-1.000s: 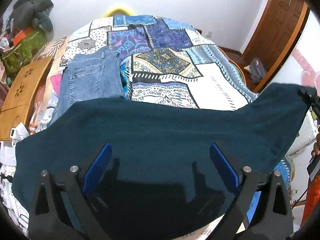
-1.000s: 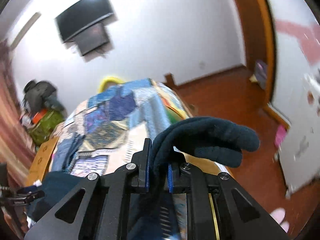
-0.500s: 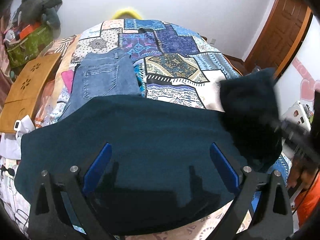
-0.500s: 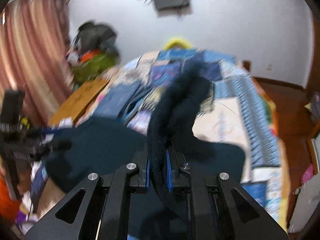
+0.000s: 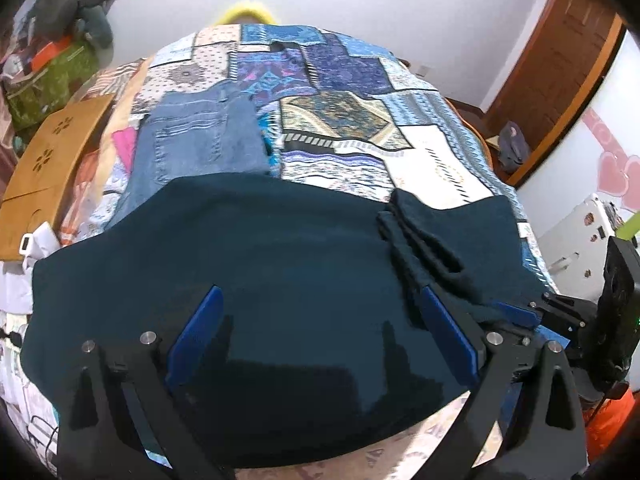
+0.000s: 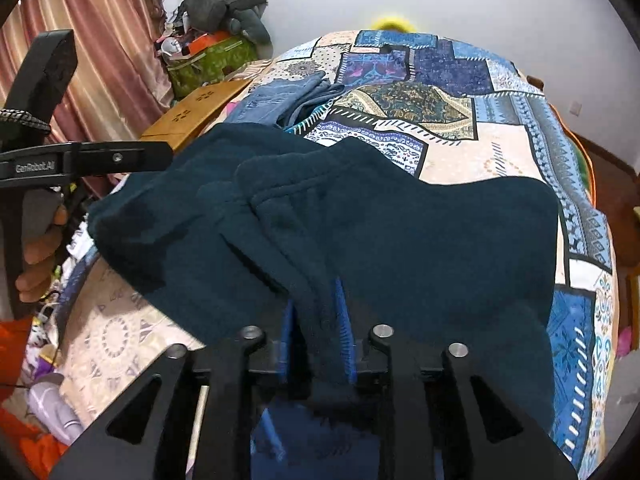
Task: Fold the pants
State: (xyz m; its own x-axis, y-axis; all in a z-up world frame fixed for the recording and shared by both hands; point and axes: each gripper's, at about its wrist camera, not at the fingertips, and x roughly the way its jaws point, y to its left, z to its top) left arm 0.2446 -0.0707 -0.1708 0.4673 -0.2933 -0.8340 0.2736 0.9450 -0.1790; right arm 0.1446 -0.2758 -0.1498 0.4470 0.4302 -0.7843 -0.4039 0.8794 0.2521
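Dark teal pants (image 5: 260,264) lie across the near end of the bed, with one end folded back over the rest (image 6: 360,216). My left gripper (image 5: 324,336) is open and empty, its blue pads hovering wide apart over the pants. My right gripper (image 6: 316,320) is shut on a bunched fold of the pants near the bed's front edge. It also shows at the right in the left wrist view (image 5: 560,316), pinching the cloth. The left gripper's arm shows at the left in the right wrist view (image 6: 80,158).
Folded blue jeans (image 5: 200,140) lie on the patchwork quilt (image 5: 360,120) beyond the pants. A wooden lap table (image 5: 48,160) stands left of the bed. A green bag with clothes (image 6: 212,60) sits by the curtain. A wooden door (image 5: 560,80) is at the right.
My right gripper has carried the pants' right end up and over to the left, laying it onto the rest. The left gripper has stayed open over the pants.
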